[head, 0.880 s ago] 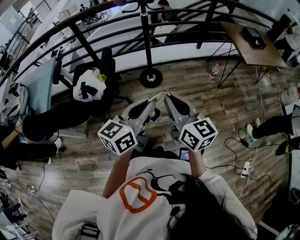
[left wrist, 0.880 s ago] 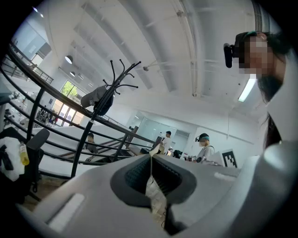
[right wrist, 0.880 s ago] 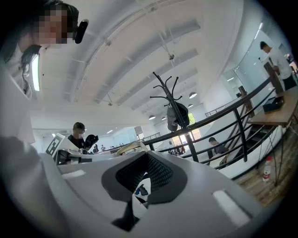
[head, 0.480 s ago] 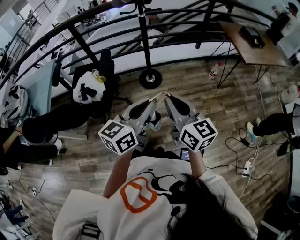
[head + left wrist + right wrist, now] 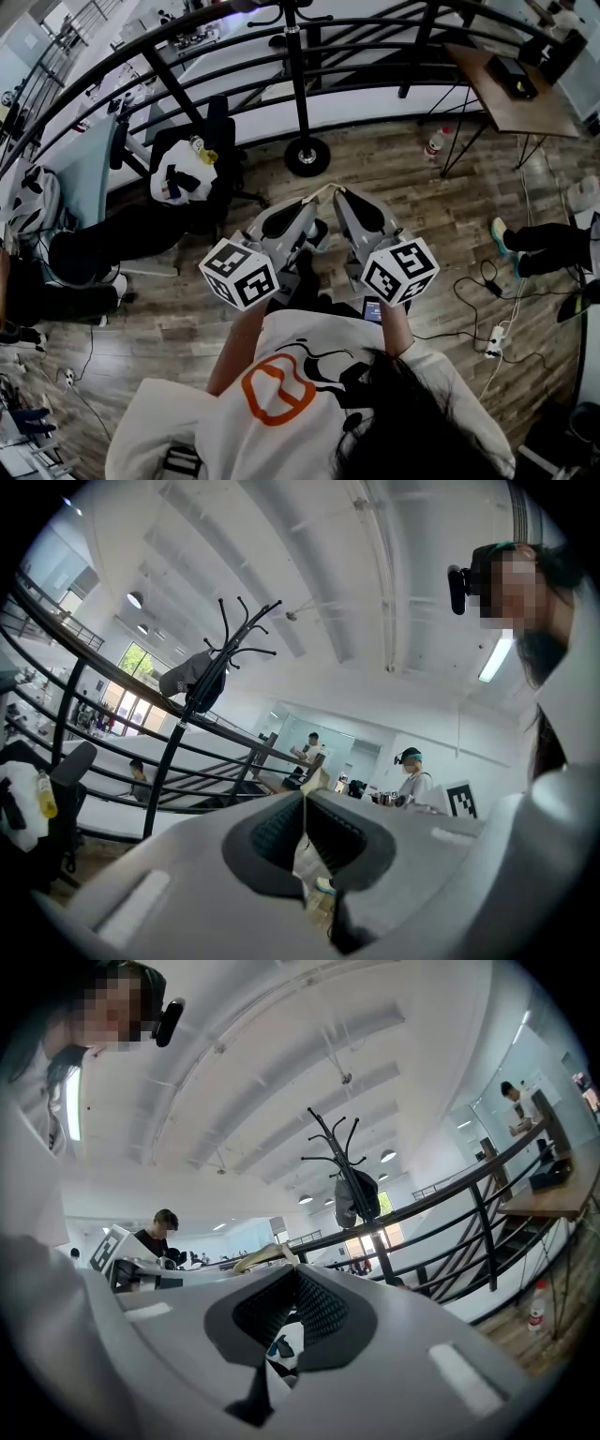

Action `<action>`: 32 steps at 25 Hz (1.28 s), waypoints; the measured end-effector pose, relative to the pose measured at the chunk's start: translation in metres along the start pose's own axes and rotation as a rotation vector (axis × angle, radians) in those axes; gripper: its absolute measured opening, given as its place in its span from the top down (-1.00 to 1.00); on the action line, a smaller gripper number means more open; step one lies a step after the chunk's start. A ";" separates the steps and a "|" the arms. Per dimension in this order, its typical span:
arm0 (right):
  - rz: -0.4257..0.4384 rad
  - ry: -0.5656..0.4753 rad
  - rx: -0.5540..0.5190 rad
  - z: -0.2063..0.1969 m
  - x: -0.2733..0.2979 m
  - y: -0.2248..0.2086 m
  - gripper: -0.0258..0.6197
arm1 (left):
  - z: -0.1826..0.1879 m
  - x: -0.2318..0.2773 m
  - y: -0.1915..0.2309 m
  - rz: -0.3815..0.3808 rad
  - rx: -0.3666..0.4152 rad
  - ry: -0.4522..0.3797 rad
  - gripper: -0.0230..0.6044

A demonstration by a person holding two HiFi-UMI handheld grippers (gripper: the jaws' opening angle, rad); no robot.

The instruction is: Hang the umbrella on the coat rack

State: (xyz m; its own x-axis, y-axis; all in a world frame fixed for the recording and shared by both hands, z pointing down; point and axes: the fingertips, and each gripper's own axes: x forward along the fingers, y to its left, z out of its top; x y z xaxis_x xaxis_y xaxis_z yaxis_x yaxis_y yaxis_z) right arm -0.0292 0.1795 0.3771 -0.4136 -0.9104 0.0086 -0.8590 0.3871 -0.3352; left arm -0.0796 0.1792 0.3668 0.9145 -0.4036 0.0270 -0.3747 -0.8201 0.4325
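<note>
The left gripper [image 5: 313,200] and the right gripper [image 5: 339,195] are held side by side in front of the person, their tips angled in toward each other and nearly touching. In the left gripper view the left gripper [image 5: 303,797] has its jaws pressed together in a thin line, with nothing clamped between them. The right gripper [image 5: 296,1271] shows the same in its own view: jaws closed on each other, holding nothing.

The coat rack [image 5: 298,75] stands straight ahead of both grippers, well apart from them, its round base on the wooden floor [image 5: 187,319] just in front of a black railing [image 5: 234,80]. Seen from the left gripper, the coat rack [image 5: 202,705] rises up and to the left of the jaws, and the umbrella [image 5: 195,680], a dark folded bundle, hangs below its hooks. Seen from the right gripper, the coat rack [image 5: 339,1143] is above and to the right of the jaws, with the umbrella [image 5: 357,1199] hanging against the pole.

A black chair [image 5: 214,127] sits ahead and to the left of the left gripper.
</note>
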 end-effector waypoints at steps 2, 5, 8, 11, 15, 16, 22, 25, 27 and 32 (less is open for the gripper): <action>-0.003 0.004 0.002 -0.001 0.003 -0.003 0.84 | 0.001 0.002 0.005 0.002 -0.003 0.001 0.92; -0.010 0.012 0.001 -0.002 0.011 -0.009 0.84 | 0.002 0.008 0.014 -0.001 -0.010 0.003 0.93; -0.016 0.025 -0.004 -0.003 0.023 -0.018 0.84 | 0.005 0.018 0.028 -0.004 -0.018 0.004 0.93; -0.021 0.033 -0.006 -0.002 0.042 -0.031 0.84 | 0.009 0.031 0.047 -0.009 -0.030 0.004 0.93; -0.037 0.036 -0.003 0.005 0.077 -0.051 0.84 | 0.023 0.053 0.077 -0.023 -0.034 0.015 0.93; -0.040 0.037 -0.002 0.006 0.087 -0.056 0.84 | 0.028 0.057 0.086 -0.025 -0.032 0.018 0.93; -0.064 0.035 0.011 0.023 0.150 -0.087 0.84 | 0.059 0.090 0.136 -0.043 -0.040 0.035 0.93; -0.078 0.032 0.024 0.031 0.179 -0.101 0.84 | 0.074 0.102 0.159 -0.054 -0.044 0.033 0.93; -0.080 0.029 0.029 0.034 0.197 -0.106 0.84 | 0.085 0.106 0.177 -0.055 -0.046 0.026 0.93; -0.081 0.033 0.010 0.040 0.243 -0.113 0.84 | 0.110 0.116 0.222 -0.062 -0.046 0.012 0.93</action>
State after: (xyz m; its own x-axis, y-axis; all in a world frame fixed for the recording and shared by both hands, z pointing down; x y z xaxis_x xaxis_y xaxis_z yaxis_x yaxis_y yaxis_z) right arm -0.0209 -0.0911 0.3792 -0.3529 -0.9333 0.0668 -0.8870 0.3110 -0.3413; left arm -0.0731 -0.0942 0.3664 0.9376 -0.3477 0.0095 -0.3102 -0.8236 0.4748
